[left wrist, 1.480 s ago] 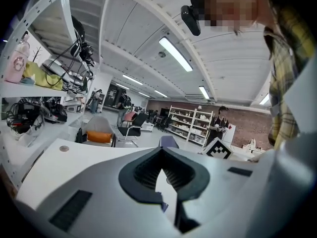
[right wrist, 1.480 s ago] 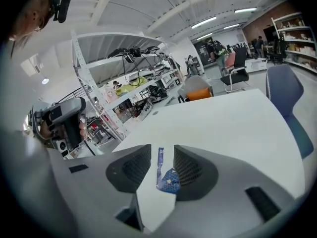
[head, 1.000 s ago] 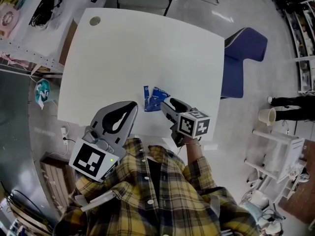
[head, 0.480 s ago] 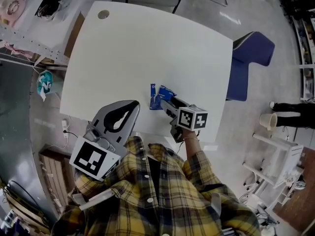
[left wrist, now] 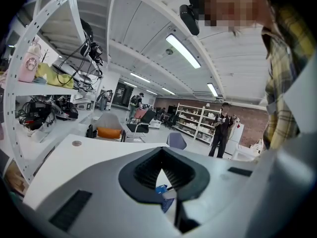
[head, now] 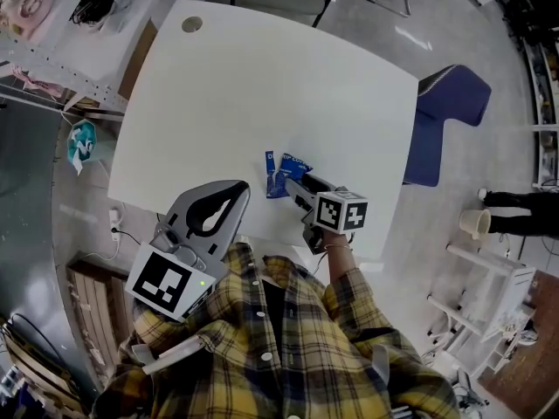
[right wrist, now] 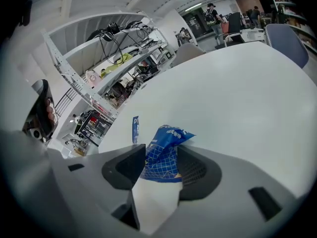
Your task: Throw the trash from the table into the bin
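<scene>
A crumpled blue wrapper [head: 291, 164] lies near the front edge of the white table [head: 262, 85], with a narrow torn blue strip [head: 270, 161] just to its left. My right gripper [head: 294, 182] points down at the wrapper. In the right gripper view the wrapper [right wrist: 163, 158] sits between the two jaws of the right gripper [right wrist: 161, 163], which are closing around it; the strip [right wrist: 135, 128] stands beyond. My left gripper [head: 237, 188] hangs at the table's front edge, shut and empty. Through the left gripper [left wrist: 159, 155] a bit of the wrapper [left wrist: 162, 189] shows.
A blue chair [head: 447, 103] stands at the table's right side. A paper cup [head: 473, 223] and a person's legs [head: 524, 203] are further right, above a white rack [head: 489, 278]. Cluttered shelves [head: 52, 16] run along the left. A round grommet [head: 191, 24] marks the table's far corner.
My right gripper has come down and slid forward, so its jaws now straddle the blue wrapper. The left gripper has stayed where it was.
</scene>
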`<state>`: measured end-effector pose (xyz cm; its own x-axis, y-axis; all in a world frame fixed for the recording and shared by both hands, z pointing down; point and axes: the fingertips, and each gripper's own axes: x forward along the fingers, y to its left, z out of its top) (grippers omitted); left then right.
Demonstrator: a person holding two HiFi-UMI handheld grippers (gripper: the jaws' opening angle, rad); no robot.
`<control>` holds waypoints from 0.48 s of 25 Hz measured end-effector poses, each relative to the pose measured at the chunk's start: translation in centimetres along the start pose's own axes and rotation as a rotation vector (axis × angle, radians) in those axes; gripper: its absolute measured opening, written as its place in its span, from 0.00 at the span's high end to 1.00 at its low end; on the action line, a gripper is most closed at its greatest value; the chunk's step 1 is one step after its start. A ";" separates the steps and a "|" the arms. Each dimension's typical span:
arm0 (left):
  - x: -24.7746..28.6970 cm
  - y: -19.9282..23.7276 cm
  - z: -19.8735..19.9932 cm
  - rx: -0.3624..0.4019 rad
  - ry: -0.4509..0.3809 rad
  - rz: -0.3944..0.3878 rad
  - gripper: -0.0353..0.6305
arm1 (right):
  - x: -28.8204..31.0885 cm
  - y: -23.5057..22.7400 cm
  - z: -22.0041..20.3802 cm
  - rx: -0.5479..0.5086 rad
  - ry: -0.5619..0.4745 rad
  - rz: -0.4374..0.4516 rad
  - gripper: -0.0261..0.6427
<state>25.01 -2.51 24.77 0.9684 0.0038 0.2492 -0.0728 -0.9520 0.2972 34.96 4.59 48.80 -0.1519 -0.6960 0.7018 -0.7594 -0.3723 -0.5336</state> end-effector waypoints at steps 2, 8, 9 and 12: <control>-0.1 0.1 -0.1 0.005 0.002 0.001 0.95 | 0.1 0.2 0.0 -0.006 0.002 0.002 0.69; -0.2 0.2 0.1 0.012 -0.007 0.007 0.95 | 0.1 0.2 0.0 0.000 0.001 0.014 0.77; -0.2 0.2 0.2 0.013 -0.007 0.009 0.95 | 0.1 0.2 0.1 0.005 -0.004 0.016 0.78; -0.3 0.2 0.3 0.015 -0.008 0.014 0.95 | -0.1 0.4 0.5 0.020 -0.014 0.020 0.81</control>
<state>24.78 -2.80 24.51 0.9693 -0.0123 0.2457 -0.0831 -0.9563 0.2802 35.01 4.21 48.26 -0.1580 -0.7121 0.6841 -0.7432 -0.3704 -0.5572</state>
